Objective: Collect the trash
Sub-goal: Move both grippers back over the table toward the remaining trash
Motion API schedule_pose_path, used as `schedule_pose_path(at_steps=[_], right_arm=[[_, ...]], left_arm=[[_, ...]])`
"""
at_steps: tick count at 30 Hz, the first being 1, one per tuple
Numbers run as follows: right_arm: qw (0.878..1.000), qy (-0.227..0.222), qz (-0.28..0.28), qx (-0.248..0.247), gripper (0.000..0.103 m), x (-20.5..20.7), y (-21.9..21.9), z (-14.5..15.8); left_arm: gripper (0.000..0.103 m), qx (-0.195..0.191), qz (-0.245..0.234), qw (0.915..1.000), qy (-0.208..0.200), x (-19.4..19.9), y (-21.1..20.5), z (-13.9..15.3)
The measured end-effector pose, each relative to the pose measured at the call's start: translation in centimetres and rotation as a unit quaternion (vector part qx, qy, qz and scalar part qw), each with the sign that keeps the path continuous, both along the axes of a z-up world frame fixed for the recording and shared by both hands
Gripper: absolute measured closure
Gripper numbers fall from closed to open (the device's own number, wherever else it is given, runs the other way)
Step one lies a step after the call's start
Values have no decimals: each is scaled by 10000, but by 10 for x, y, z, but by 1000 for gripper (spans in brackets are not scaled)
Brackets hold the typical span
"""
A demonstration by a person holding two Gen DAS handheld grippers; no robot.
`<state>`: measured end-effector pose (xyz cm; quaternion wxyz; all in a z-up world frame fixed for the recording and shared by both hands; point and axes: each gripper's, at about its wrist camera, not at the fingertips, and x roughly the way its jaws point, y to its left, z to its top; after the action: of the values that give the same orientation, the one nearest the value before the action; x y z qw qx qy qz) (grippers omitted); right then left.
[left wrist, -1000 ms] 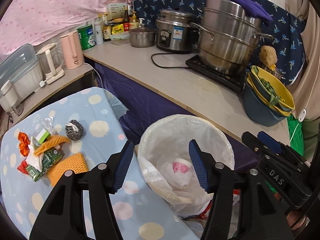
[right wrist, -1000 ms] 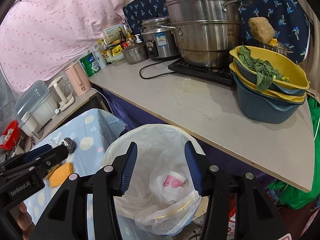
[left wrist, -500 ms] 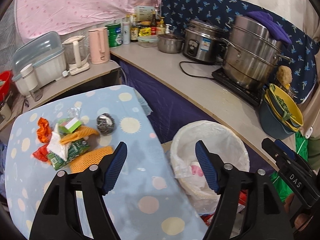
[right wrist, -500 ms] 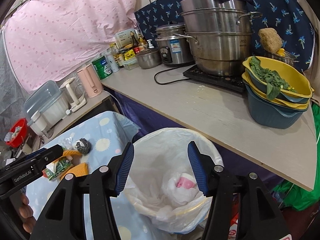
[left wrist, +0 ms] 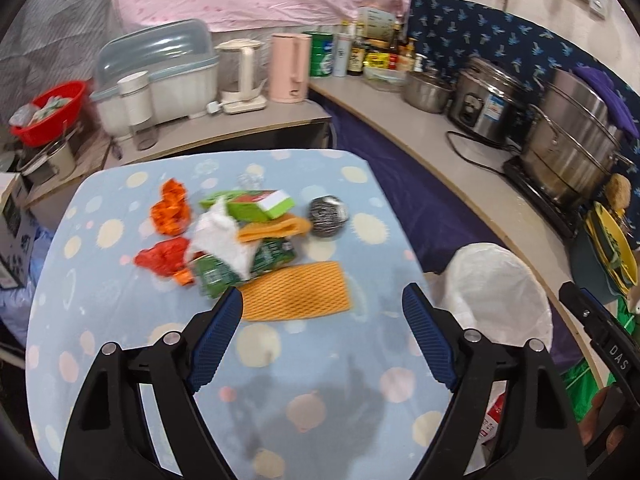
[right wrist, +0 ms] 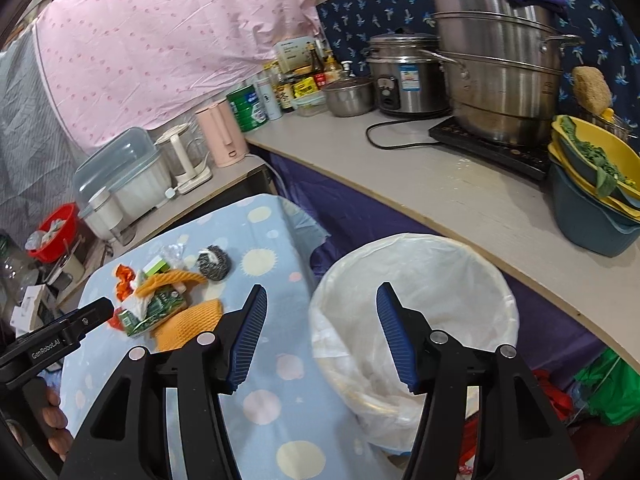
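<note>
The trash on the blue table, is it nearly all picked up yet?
Not yet. Both the left gripper and the right gripper are open and empty. A pile is left on the table: orange wrapper, white tissue, green packets. The lined bin waits beside it; what it holds is hard to tell.

Near edge of table [left wrist: 120, 320]: bare cloth, open approach | centre: trash pile [left wrist: 240, 240] blocks | right edge: lined bin [right wrist: 420, 300], mouth unobstructed.
</note>
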<state>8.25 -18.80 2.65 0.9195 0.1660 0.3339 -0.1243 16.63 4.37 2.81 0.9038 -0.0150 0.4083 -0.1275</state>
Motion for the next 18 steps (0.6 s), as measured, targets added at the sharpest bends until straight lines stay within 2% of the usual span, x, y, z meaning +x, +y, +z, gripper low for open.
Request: schedule_pose_path(at_steps=[9, 18], right_arm=[[9989, 163, 434, 42, 47, 23, 47, -11], [9956, 479, 801, 86, 47, 48, 86, -40]], left_arm=[[24, 16, 535, 9984, 181, 1, 68, -19], [24, 24, 894, 9952, 391, 4, 112, -42]])
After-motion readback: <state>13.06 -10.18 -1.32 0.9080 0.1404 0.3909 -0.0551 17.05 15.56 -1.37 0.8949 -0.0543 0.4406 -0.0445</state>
